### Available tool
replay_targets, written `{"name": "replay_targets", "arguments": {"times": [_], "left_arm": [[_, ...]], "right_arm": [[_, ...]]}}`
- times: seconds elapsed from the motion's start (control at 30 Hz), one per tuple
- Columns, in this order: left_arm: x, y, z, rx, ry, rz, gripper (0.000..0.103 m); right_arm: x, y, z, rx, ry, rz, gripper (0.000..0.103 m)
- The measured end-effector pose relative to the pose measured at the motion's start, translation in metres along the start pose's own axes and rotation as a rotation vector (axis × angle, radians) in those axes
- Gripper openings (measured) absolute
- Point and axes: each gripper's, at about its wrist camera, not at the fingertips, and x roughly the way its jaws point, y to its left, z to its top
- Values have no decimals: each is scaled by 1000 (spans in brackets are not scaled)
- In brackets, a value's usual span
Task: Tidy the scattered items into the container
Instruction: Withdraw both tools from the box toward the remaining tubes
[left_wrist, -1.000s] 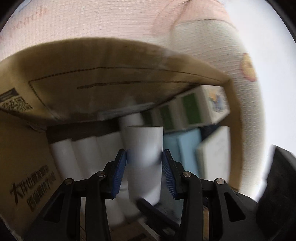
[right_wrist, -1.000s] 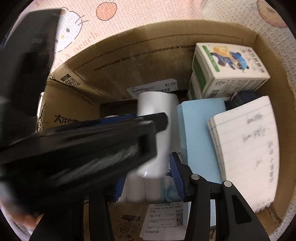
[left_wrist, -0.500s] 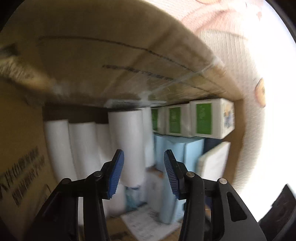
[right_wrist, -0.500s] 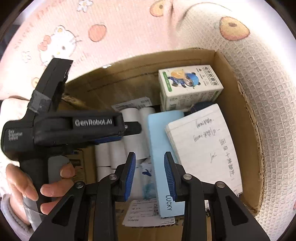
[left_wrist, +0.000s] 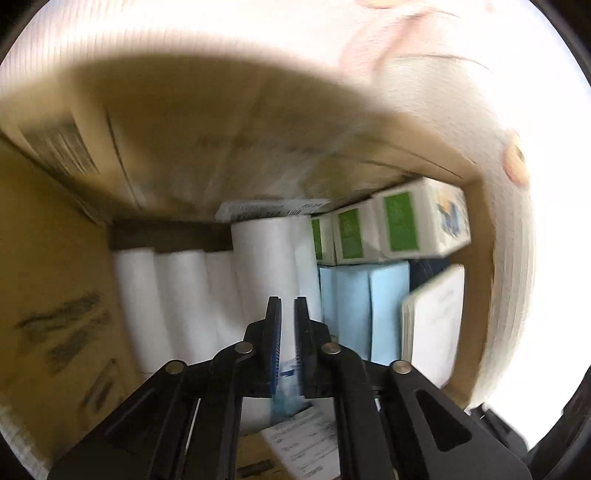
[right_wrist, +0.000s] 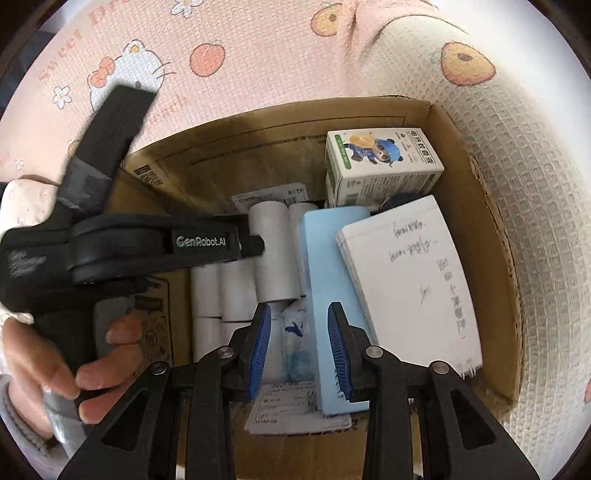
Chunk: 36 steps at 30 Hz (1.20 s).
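Observation:
The cardboard box (right_wrist: 461, 206) holds several white paper rolls (right_wrist: 271, 251), a light blue box (right_wrist: 332, 273), a white notebook (right_wrist: 406, 280), green-and-white cartons (right_wrist: 384, 162) and a small blue-printed packet (right_wrist: 295, 339). My left gripper (left_wrist: 287, 306) is shut and empty, just above the topmost roll (left_wrist: 266, 266). In the right wrist view the left gripper (right_wrist: 258, 245) reaches in from the left, held by a hand (right_wrist: 92, 369). My right gripper (right_wrist: 299, 310) hangs open over the packet and the blue box's edge, touching nothing.
A printed label sheet (right_wrist: 288, 410) lies at the box's near end. The box sits on a pink and white waffle blanket (right_wrist: 258, 55) with cartoon prints. In the left wrist view the box's left wall (left_wrist: 48, 277) is close beside the gripper.
My left gripper let go of the white roll, which now lies on the other rolls, then rose and closed. My right gripper pulled up and back, its jaws narrower.

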Motion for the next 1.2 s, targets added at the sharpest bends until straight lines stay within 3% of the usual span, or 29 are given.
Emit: {"name": "replay_targets", "arguments": {"times": [0.1,0.13,0.3,0.43,0.63,0.77,0.9,1.03,1.2], "left_arm": [[-39,-17,-11,144,-131,68,57],[-53,-20,-16,177,-178,62,59],[-104,-29,-29,283,-320,67,63],[-139,-25,-75,308,-443,111,64],[-147,-14,-98,316,-476,140,64],[-156,-6,-115,295,-479,110,64],[-165,8,-125,269,-492,97,66],[-182,19,-144,322,-564,190,67],[-200,42,-158,342,-517,125,67]], "right_arm": [[-5,9,4,-14,-19,-9,29],[-9,13,2,-14,-31,-14,29],[-25,39,-9,-16,-95,-30,29],[-43,60,-17,-55,-120,-27,29],[-70,92,-32,-139,-178,-100,29],[-84,104,-40,-181,-198,-151,29],[-91,110,-43,-157,-222,-273,32],[-98,122,-52,-156,-222,-257,32],[-109,138,-69,-120,-220,-285,42]]}}
